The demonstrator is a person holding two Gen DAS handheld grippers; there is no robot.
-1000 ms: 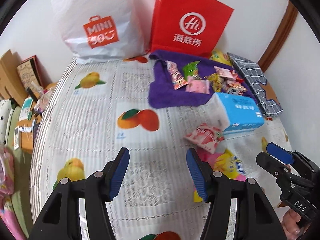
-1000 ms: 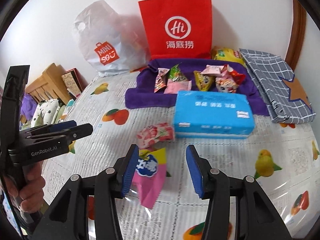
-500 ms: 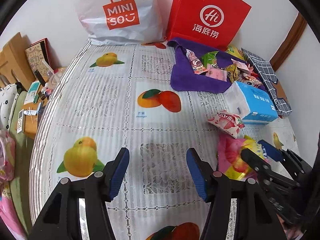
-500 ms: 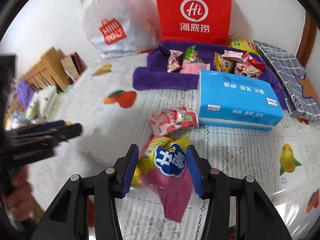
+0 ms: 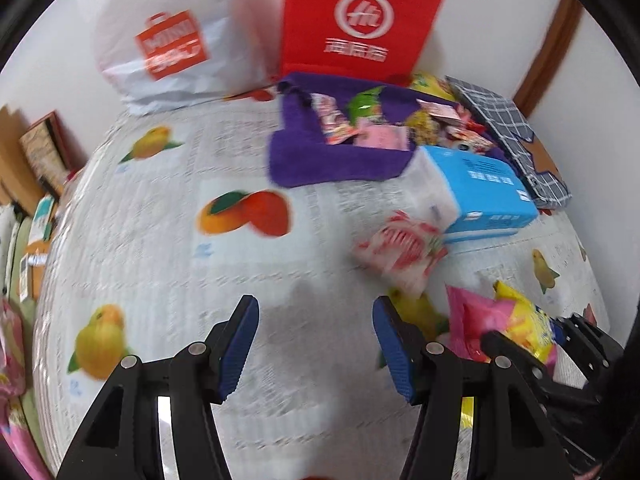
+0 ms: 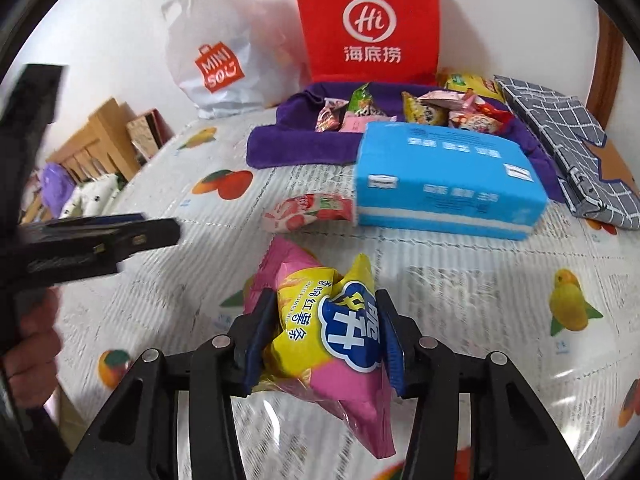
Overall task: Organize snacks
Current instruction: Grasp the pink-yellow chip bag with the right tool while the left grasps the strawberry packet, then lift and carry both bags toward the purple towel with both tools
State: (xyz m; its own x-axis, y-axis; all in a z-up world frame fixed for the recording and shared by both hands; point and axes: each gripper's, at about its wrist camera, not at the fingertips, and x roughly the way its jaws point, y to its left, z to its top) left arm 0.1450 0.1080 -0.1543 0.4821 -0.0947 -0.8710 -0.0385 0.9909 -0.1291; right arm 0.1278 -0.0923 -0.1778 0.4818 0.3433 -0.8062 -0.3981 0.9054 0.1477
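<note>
Right hand-held gripper lowered, closing on snack bag

Left gripper hangs open over the tablecloth; right gripper squeezes a yellow-pink bag beside a red-white packet.

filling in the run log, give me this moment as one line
task: organize snacks | right gripper: jaws closing on yellow-pink snack bag | left gripper: open, holding nothing | purple towel: already holds snacks

Bright even indoor light, soft shadows, left view motion-blurred, fisheye bending, dark corners
</note>
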